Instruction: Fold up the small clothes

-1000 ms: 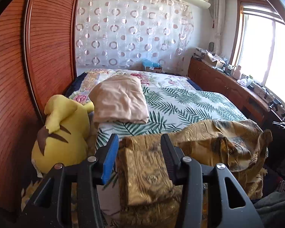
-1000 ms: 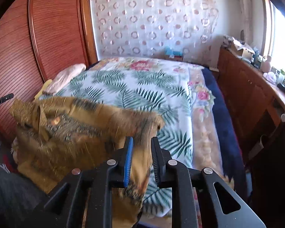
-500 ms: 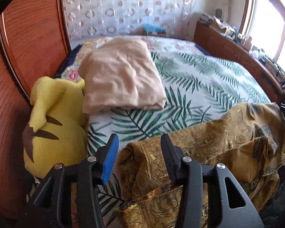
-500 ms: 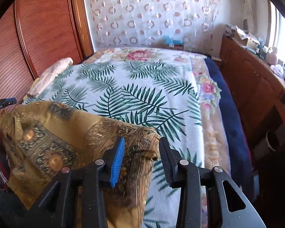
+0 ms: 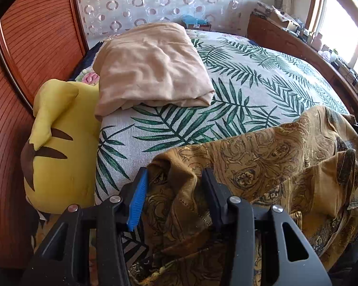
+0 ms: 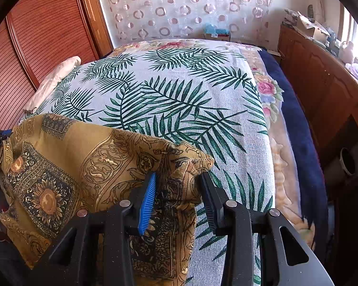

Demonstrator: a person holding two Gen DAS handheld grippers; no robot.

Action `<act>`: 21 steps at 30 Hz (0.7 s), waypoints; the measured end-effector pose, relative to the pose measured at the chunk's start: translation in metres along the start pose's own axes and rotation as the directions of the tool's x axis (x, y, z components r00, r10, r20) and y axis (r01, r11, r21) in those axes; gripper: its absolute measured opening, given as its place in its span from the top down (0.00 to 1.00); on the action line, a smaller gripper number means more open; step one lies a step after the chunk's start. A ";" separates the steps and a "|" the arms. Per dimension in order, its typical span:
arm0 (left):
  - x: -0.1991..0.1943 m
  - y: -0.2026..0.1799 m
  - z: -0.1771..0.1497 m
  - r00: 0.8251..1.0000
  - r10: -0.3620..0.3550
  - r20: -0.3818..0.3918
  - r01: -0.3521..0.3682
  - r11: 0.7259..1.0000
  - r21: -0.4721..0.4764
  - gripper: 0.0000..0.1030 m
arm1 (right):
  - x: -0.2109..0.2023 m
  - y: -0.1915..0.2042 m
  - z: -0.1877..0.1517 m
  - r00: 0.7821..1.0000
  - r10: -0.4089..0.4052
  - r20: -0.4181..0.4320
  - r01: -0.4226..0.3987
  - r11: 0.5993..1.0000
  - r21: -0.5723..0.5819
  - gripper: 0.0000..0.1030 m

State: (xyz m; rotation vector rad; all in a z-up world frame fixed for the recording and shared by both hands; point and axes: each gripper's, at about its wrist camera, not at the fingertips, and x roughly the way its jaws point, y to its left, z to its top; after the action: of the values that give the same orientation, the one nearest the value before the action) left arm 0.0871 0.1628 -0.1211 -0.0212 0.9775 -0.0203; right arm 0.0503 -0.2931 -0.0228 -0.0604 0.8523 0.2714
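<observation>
Bedspread (image 5: 238,90) printed with green palm fronds lay beneath everything we handled. On it, at twelve o'clock from our left claw (image 5: 173,186), sat a folded beige cloth (image 5: 152,66), and a yellow plush toy (image 5: 57,147) leaned against the bed's edge at nine o'clock. A wooden cabinet (image 6: 322,83) ran along at three o'clock from our right claw (image 6: 177,190). The gold patterned garment (image 5: 274,164) was draped over the near edge of the bed between our claws. Both claws stood parted, each with a bunched fold of the garment between its fingers, not pinching it.
</observation>
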 end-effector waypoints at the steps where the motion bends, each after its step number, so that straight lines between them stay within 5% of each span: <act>1: 0.000 -0.001 0.000 1.000 0.004 -0.001 -0.004 1.000 0.005 0.54 | 0.000 0.001 0.001 1.000 -0.009 -0.003 0.009 1.000 -0.012 0.62; 6: 0.000 0.004 0.001 1.000 -0.010 -0.004 0.010 1.000 0.001 0.54 | 0.004 0.000 0.002 0.996 -0.087 0.024 0.088 0.996 -0.011 0.49; 20: -0.002 0.003 -0.005 0.999 0.053 0.008 -0.053 0.999 0.011 0.54 | 0.011 0.000 -0.004 0.997 -0.066 0.050 0.067 0.998 -0.020 0.48; 21: -0.001 0.006 -0.004 0.999 0.053 0.004 -0.053 0.999 0.000 0.48 | 0.010 0.001 -0.005 0.996 -0.067 0.052 0.068 0.998 -0.018 0.48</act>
State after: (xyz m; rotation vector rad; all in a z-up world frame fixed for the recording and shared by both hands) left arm 0.0830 0.1691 -0.1227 0.0042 0.9737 0.0283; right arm 0.0532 -0.2911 -0.0335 -0.1003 0.7946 0.2175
